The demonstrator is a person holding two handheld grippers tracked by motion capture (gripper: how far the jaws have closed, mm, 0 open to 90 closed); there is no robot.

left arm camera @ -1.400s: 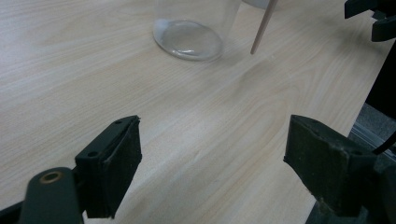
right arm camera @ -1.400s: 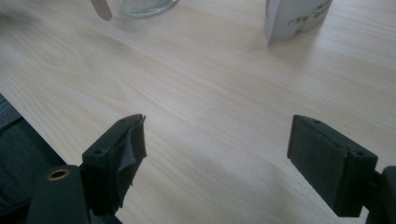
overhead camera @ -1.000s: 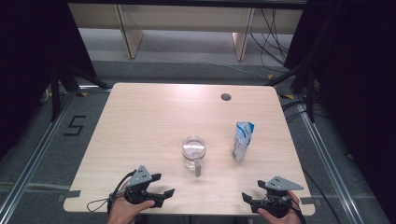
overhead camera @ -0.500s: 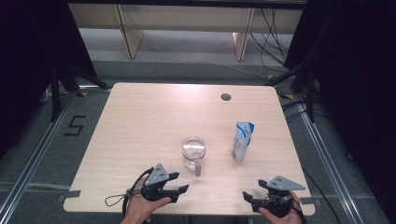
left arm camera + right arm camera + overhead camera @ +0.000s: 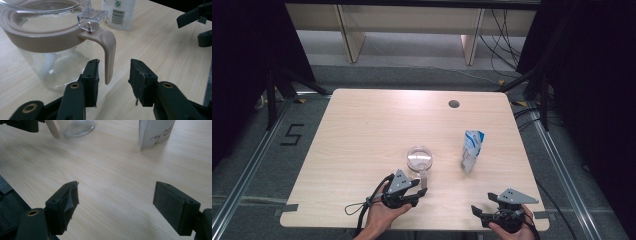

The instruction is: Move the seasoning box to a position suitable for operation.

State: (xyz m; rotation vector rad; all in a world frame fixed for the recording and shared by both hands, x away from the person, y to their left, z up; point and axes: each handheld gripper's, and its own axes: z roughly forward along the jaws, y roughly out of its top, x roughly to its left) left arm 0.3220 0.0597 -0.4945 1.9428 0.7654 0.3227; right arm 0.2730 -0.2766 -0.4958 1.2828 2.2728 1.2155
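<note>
While my left gripper (image 5: 113,82) brackets the beige handle (image 5: 108,53) of the glass jug (image 5: 419,159) near the table's (image 5: 362,130) front edge, its jaws stand apart, so I judge the grasp not yet made. My right gripper (image 5: 116,207) waits spread wide at the front right corner; lifting is left. A pouch (image 5: 472,151) stands rightward.

Pale wood table (image 5: 362,130) carries clear jug (image 5: 419,158), white pouch (image 5: 472,151) (probably refill).
</note>
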